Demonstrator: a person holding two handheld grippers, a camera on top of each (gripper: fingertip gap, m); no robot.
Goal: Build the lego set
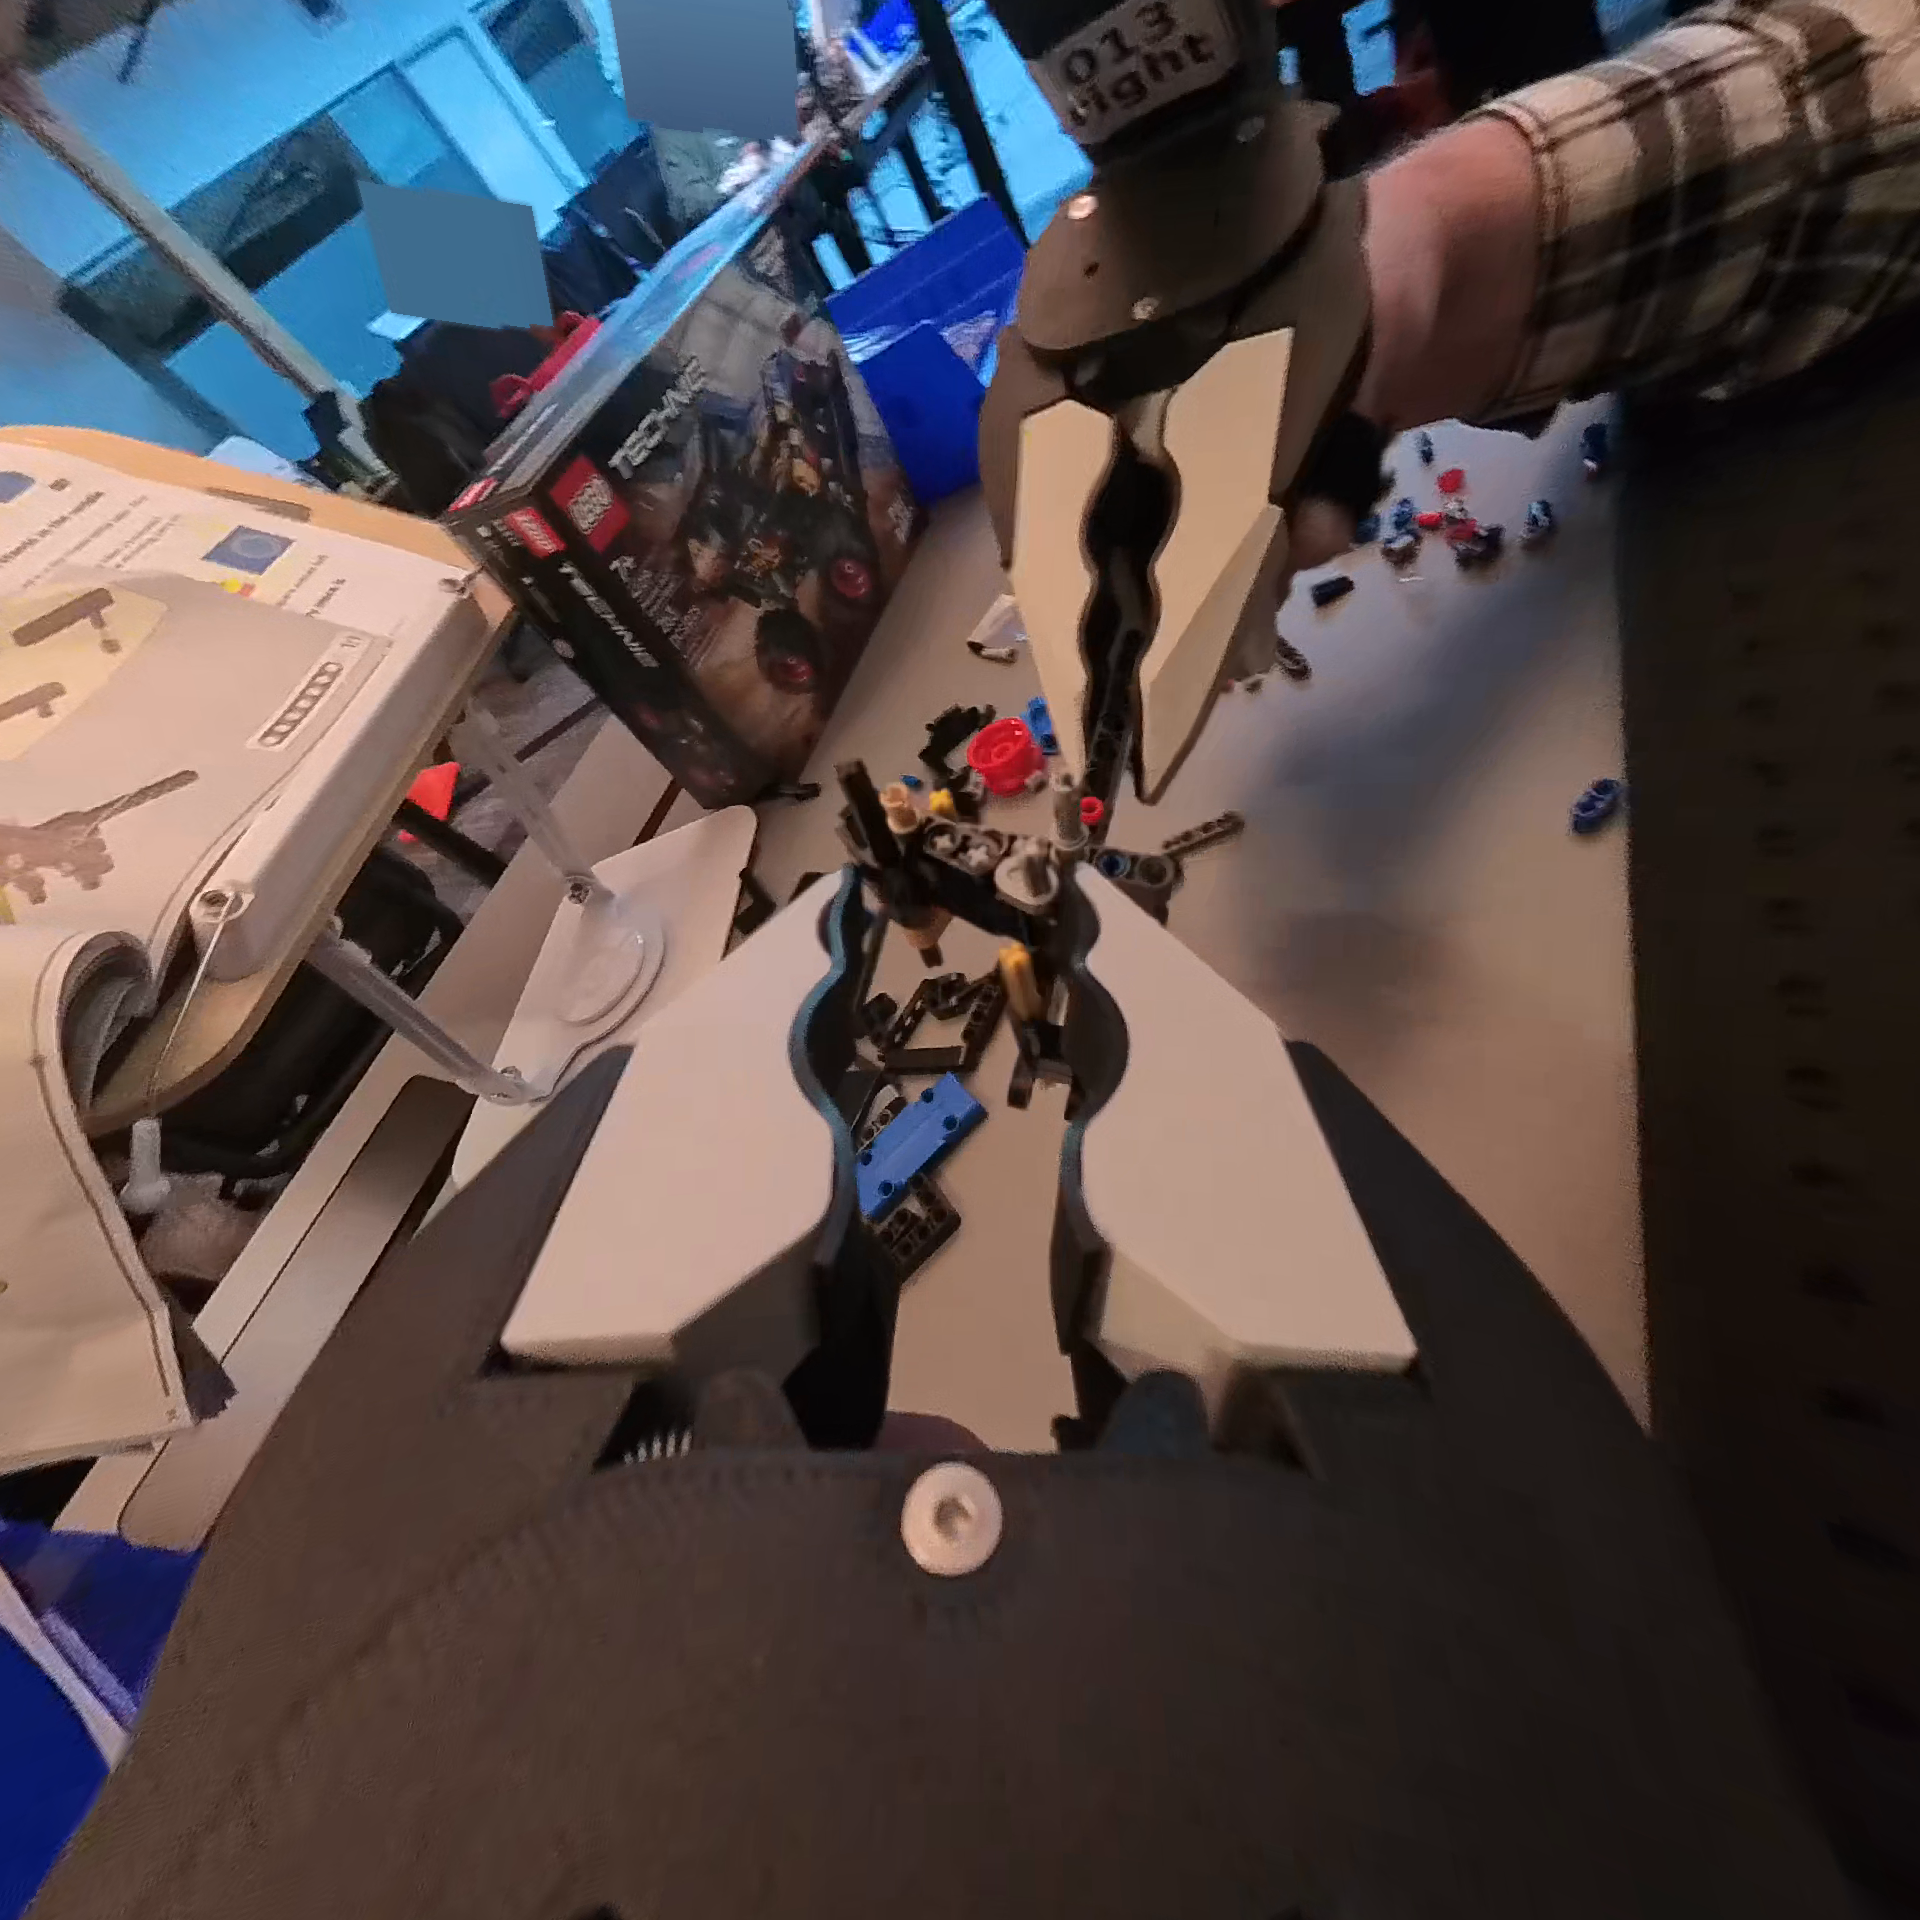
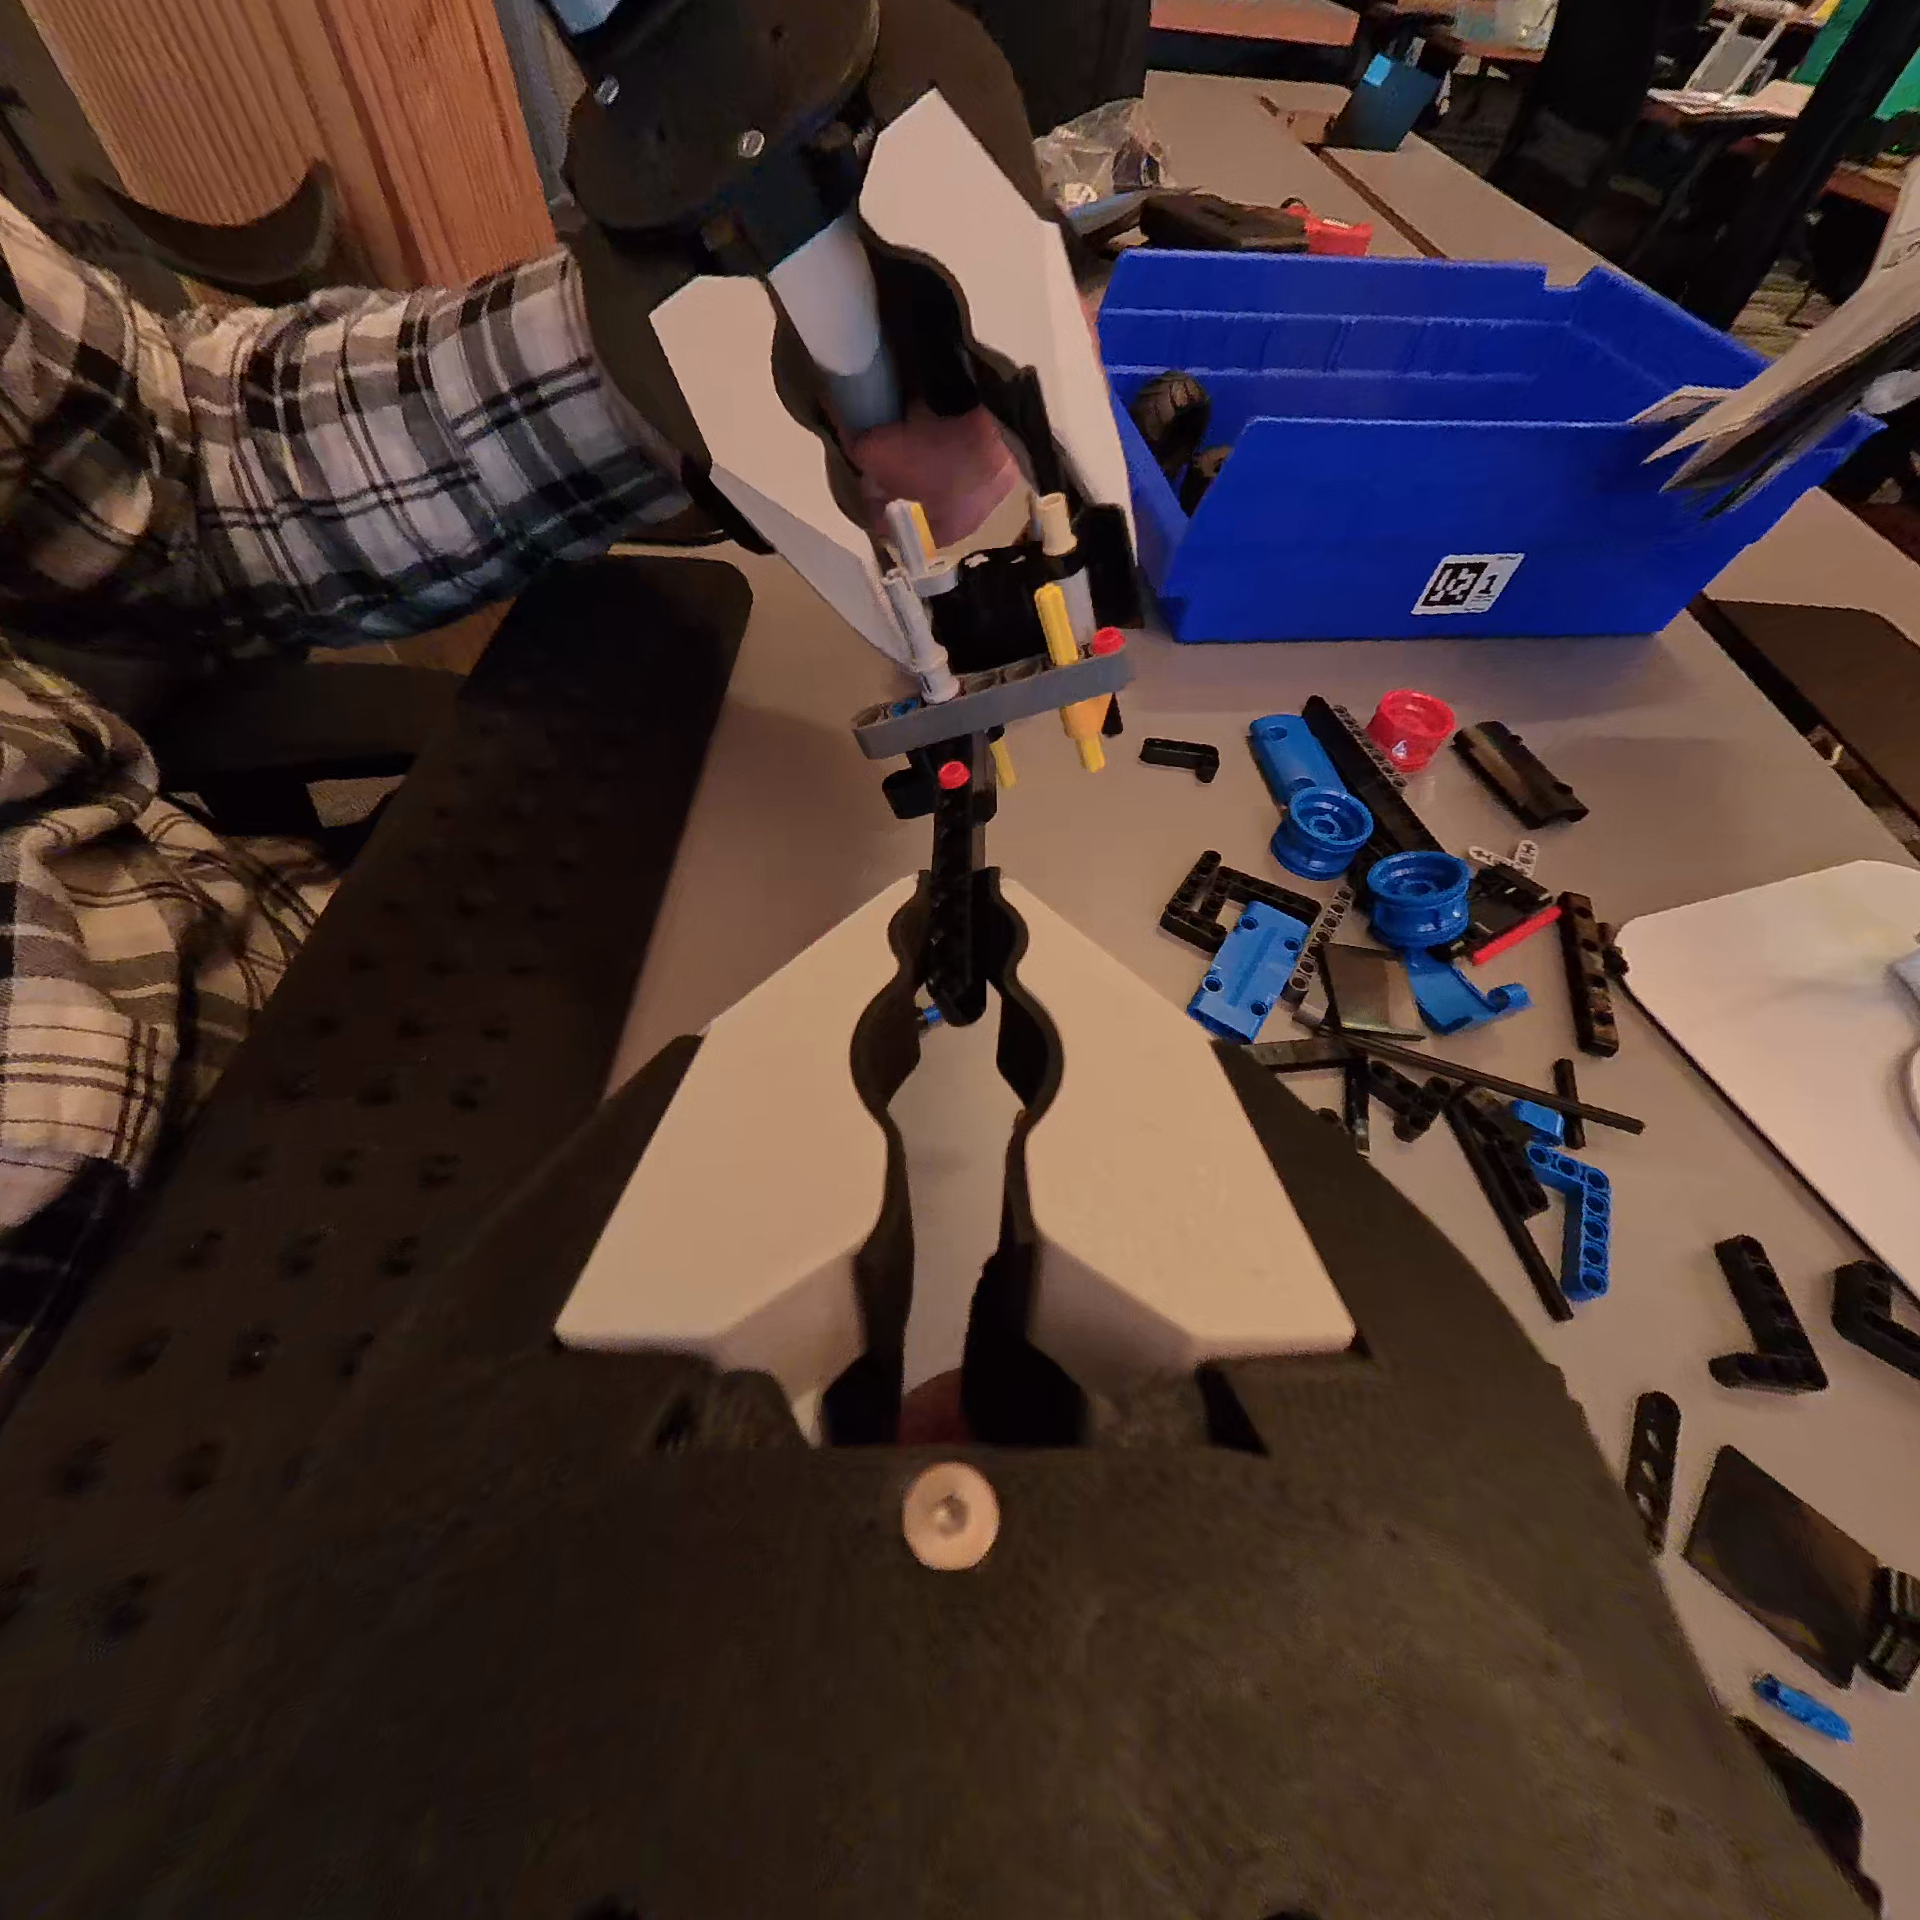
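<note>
- Left gripper (image 1: 961, 894): clamped on the partial lego assembly (image 1: 966, 862), held up off the table (image 1: 1403, 883). In the right wrist view the same gripper (image 2: 997, 613) comes in from the top with the assembly (image 2: 997, 665) at its tips.
- Right gripper (image 2: 961, 935): pinched on one long black beam (image 2: 958, 894); the beam's far end sits at the underside of the assembly, touching or just short, can't tell. Left wrist view shows this gripper (image 1: 1117, 769) pointing down with the beam (image 1: 1110, 686) between its fingers.
- Assembly, countable parts in the right wrist view: 1 grey beam (image 2: 997, 701) across the front, 2 yellow pins (image 2: 1070, 665) through it, 2 red pin ends, a black core behind.
- Loose on the table, right wrist view: 2 blue wheel hubs (image 2: 1320, 831), 1 red wheel hub (image 2: 1408, 727), 1 blue flat panel (image 2: 1247, 966), 1 blue angled beam (image 2: 1584, 1226), plus a scatter of black beams and axles, too tangled to count.
- 1 blue bin (image 2: 1455, 447) behind the parts, with at least one black tyre inside.
- 1 lego box (image 1: 707, 540) standing on the table, and 1 open instruction booklet (image 1: 156, 675) on a clear stand to its left.
- Plaid sleeve (image 1: 1662, 208) behind the right gripper.
</note>
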